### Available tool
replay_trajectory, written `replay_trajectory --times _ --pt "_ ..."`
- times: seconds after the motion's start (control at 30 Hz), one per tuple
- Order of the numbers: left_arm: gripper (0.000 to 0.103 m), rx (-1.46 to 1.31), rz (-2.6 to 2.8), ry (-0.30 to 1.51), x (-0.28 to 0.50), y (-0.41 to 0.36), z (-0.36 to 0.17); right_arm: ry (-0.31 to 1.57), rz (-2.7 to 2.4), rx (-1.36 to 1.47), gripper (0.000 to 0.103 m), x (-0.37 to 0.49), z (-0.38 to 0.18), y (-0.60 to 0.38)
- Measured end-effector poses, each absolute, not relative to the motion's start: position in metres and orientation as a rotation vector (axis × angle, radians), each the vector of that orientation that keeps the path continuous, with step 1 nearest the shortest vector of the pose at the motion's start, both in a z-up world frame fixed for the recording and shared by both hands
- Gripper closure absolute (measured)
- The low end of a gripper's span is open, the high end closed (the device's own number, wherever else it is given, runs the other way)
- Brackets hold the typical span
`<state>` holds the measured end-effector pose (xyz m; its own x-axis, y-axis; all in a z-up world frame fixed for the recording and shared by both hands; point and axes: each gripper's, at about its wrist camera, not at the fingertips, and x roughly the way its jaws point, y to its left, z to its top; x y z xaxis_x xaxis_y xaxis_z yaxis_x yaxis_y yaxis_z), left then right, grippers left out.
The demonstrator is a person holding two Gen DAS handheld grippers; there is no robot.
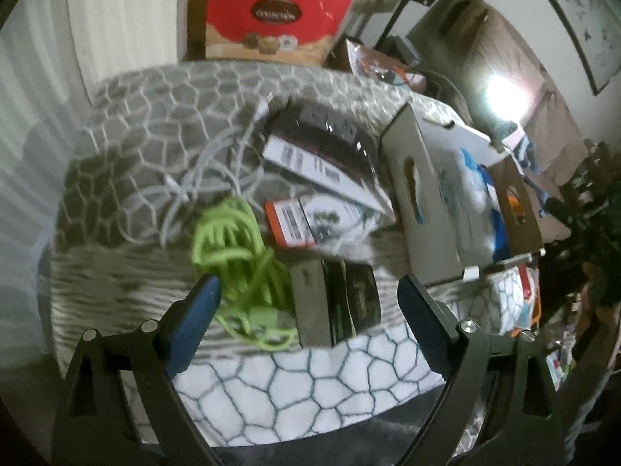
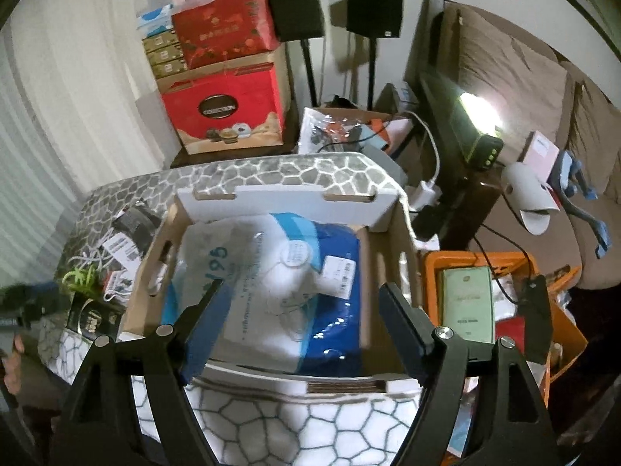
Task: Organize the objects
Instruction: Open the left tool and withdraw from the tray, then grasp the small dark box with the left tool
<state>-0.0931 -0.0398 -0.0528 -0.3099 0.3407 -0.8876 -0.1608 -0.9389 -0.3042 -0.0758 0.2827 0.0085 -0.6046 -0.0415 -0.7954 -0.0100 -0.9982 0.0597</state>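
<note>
Green cable (image 1: 242, 260): lying in a loose tangle on the patterned blanket (image 1: 310, 380), just beyond the left finger of the left gripper (image 1: 308, 295); in the right wrist view the same tangle (image 2: 83, 277) is sitting at the far left, beside the cardboard box (image 2: 388, 240).
Left gripper: hovering low over the blanket with its jaws standing wide apart, holding nothing; whether the blue pad is touching the green cable cannot be told.
Dark small box (image 1: 343, 306): sitting between the left gripper's fingers, touching the right side of the green cable.
White cable (image 1: 209, 171): sprawling in loops farther back on the blanket, its near end meeting the green tangle.
Orange-edged pack (image 1: 306, 221): lying just right of the green cable, nearer than a long black and white box (image 1: 322, 147).
Right gripper (image 2: 304, 306): hanging above the open cardboard box with its jaws spread apart and nothing between them.
Cardboard box contents: a blue and white plastic package (image 2: 295, 283) is filling most of the box floor.
Orange crate (image 2: 559, 310): standing right of the cardboard box, holding a pale green box (image 2: 467, 303).
Red cartons (image 2: 225, 105): stacking up at the far wall.
</note>
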Motion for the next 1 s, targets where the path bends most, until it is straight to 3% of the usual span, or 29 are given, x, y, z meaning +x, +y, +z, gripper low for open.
replay_trajectory --times 0.43,0.57,0.73,0.83,0.9,0.97,1.0 --pt "0.022 -1.628 2.333 -0.205 -0.089 -0.032 -0.067 -0.155 -2.859 1.541 0.023 -0.090 -0.016 0.346" --pt "0.023 -1.605 2.357 -0.238 -0.084 -0.041 -0.059 -0.167 -2.843 1.605 0.036 -0.094 -0.030 0.356" --pt "0.023 -1.574 2.348 -0.267 -0.078 -0.047 -0.052 -0.190 -2.799 1.662 0.040 -0.085 -0.042 0.360" --pt "0.024 -1.581 2.333 -0.241 -0.078 -0.041 -0.054 -0.181 -2.768 1.693 0.050 -0.081 -0.049 0.358" --pt "0.026 -1.596 2.313 -0.248 -0.080 -0.037 -0.058 -0.191 -2.746 1.721 0.063 -0.081 -0.056 0.359" --pt "0.028 -1.597 2.304 -0.249 -0.081 -0.034 -0.060 -0.214 -2.728 1.742 0.083 -0.082 -0.062 0.360" --pt "0.028 -1.600 2.300 -0.248 -0.081 -0.032 -0.061 -0.225 -2.722 1.749 0.087 -0.083 -0.065 0.361"
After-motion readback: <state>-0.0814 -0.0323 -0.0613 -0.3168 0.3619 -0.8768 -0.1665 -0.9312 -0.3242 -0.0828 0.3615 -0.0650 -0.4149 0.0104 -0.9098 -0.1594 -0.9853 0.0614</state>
